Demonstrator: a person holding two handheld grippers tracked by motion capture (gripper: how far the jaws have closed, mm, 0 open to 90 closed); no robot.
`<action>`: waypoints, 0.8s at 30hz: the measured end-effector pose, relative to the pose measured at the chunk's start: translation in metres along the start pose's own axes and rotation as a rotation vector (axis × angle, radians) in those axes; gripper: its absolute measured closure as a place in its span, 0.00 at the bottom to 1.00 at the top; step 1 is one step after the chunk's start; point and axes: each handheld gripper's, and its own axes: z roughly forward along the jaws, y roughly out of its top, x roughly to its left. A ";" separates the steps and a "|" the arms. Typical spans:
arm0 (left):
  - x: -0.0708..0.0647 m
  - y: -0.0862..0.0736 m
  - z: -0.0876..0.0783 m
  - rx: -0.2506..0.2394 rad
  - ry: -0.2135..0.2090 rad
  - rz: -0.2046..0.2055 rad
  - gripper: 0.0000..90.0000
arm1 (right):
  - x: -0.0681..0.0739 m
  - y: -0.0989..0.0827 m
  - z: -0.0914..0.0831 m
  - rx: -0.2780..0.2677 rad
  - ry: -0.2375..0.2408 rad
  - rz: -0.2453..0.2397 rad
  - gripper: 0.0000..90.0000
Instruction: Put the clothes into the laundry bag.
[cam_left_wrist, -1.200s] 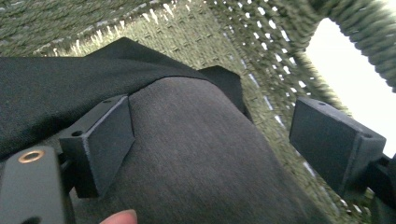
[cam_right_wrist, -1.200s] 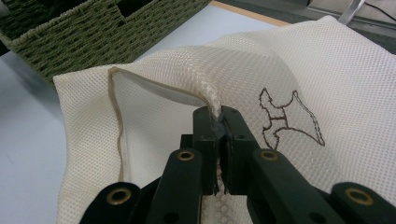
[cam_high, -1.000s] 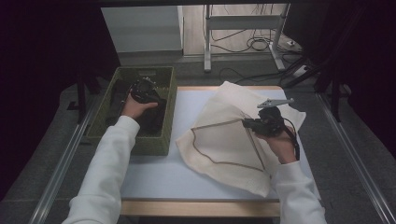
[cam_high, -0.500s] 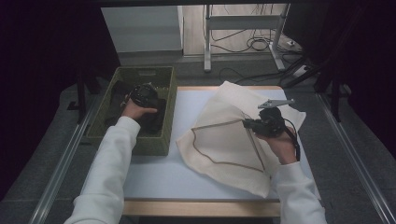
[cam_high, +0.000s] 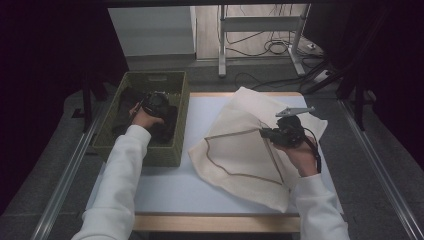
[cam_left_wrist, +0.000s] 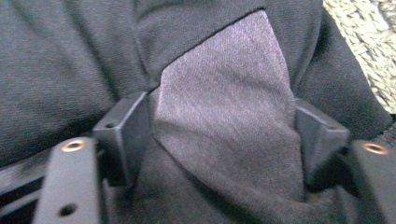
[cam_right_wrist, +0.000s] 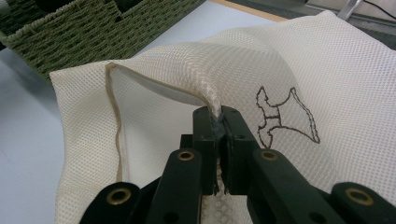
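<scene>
From above, the left gripper (cam_high: 156, 102) reaches down into the green woven basket (cam_high: 181, 100) on the pale surface (cam_high: 165, 185), over dark grey knitted cloth (cam_high: 167, 125), while the right gripper (cam_high: 280, 134) holds up the cream mesh laundry bag (cam_high: 240, 150) beside it. Along the left gripper (cam_left_wrist: 219, 140), its fingers (cam_left_wrist: 123, 135) have just been closing around a fold of that cloth, not yet squeezing it. The right gripper's (cam_right_wrist: 218, 123) fingers (cam_right_wrist: 204, 135) pinch the bag's (cam_right_wrist: 280, 70) rim.
</scene>
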 end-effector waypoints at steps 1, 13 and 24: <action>0.001 0.000 0.000 -0.001 -0.001 -0.006 0.41 | 0.000 0.000 0.000 -0.001 0.000 0.000 0.95; 0.003 0.003 -0.006 0.006 -0.009 -0.067 0.70 | -0.001 -0.001 -0.003 -0.006 -0.005 0.004 0.95; 0.012 0.003 -0.015 -0.016 -0.065 -0.161 0.83 | -0.002 -0.001 -0.003 -0.008 -0.008 0.007 0.95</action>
